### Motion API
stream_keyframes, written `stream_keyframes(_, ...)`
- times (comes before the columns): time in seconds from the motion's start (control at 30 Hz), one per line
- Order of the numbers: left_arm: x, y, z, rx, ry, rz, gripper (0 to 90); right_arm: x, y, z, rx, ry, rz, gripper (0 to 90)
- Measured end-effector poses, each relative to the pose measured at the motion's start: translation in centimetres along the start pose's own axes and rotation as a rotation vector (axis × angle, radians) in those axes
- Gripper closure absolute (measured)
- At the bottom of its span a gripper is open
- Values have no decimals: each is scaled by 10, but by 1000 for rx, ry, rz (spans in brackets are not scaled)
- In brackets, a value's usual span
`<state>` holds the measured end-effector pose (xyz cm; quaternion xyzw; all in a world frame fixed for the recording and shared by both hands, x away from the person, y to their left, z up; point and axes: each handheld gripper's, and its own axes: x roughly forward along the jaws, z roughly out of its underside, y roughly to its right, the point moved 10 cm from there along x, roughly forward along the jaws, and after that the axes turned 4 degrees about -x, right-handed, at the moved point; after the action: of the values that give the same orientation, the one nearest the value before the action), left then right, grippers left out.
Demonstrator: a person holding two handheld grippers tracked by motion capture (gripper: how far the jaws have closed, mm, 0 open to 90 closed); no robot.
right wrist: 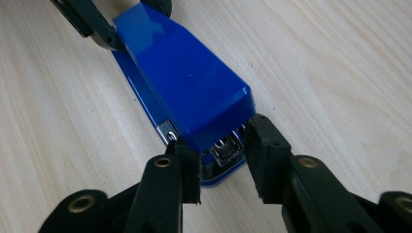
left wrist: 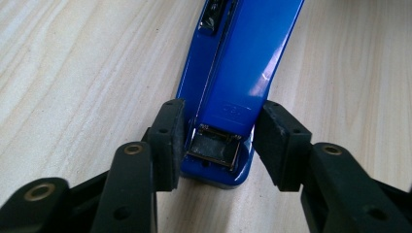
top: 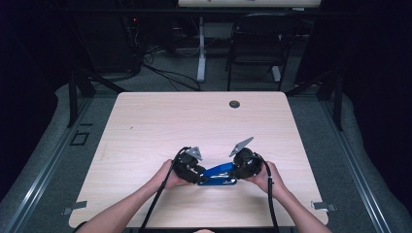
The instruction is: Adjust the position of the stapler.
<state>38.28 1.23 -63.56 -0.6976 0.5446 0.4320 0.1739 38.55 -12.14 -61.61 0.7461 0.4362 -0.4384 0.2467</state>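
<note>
2 black two-jaw grippers, 1 in each of a person's hands, meet at a glossy blue metal-and-plastic stapler [top: 219, 174] lying on a pale wooden table [top: 160, 121]. From the high view, the left gripper [top: 200, 178] comes in from the stapler's left end and the right gripper [top: 233, 172] from its right end, so the stapler lies directly between the 2 tools, near the table's front edge.

From the left gripper view, the left gripper [left wrist: 219, 145] has its jaws partly closed around the stapler's [left wrist: 233, 73] near end. Its left pad presses against the blue side; its right pad sits at the other side, touching or just beside it, which cannot be told for certain. The stapler stretches away from the jaws, its base flat on the wood.

From the right gripper view, the right gripper [right wrist: 223, 155] has its jaws partly closed around the stapler's [right wrist: 184, 92] opposite end, where the silver metal staple channel shows under the raised blue top cover. Both pads sit against the sides of that end. Beyond the far end of the stapler, the left gripper's dark jaws [right wrist: 92, 22] are visible.
</note>
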Motion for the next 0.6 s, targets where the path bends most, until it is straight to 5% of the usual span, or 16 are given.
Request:
stream_keyframes(0.33, 3, -1, -7, 2, -2, -21, 333, -3, 2, 12, 28, -60, -5, 487)
stream_keyframes(0.6, 0, 0, -16, -7, 22, -40, 167, -8, 6, 22, 92, -92, -2, 205)
